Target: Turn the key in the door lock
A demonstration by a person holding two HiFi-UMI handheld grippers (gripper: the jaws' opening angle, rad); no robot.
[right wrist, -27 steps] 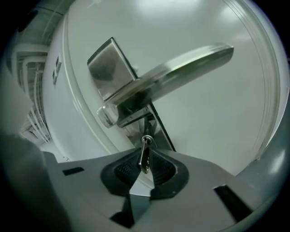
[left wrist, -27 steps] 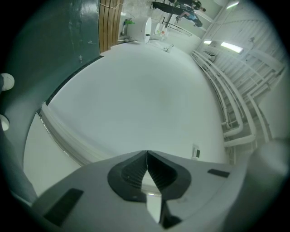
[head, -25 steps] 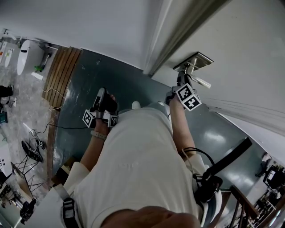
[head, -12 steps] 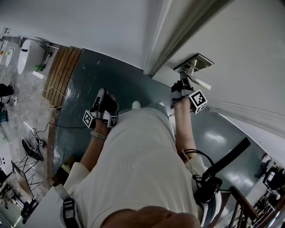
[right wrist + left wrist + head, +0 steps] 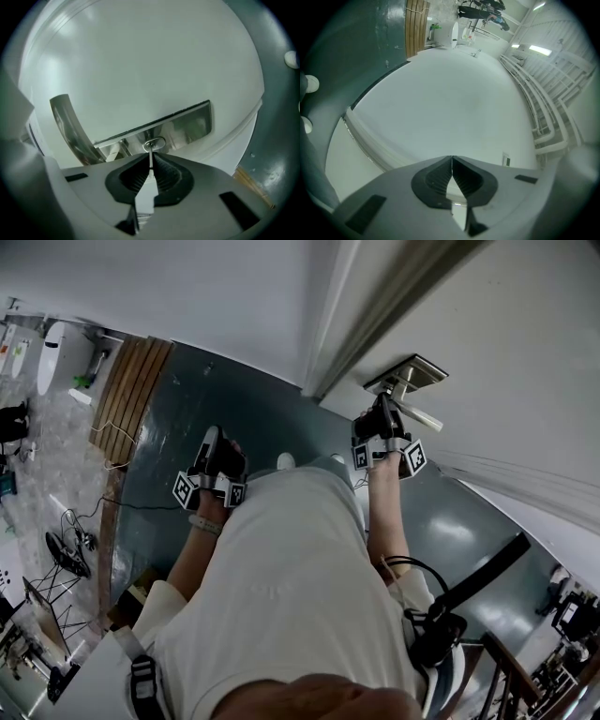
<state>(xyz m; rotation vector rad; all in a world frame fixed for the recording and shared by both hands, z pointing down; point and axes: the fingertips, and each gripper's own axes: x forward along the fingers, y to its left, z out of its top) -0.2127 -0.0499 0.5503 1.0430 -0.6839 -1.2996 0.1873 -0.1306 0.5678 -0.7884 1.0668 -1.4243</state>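
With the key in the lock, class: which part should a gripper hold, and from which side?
Take the key by its flat head, coming straight at the door: only that sticks out of the lock plate, so pads press its broad faces.

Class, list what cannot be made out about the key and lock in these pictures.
Head of the key: right gripper view, covered by the jaws; only its thin edge shows.
Keyhole: head view, hidden behind the right gripper.
Lower end of the door handle: right gripper view, behind the gripper body.
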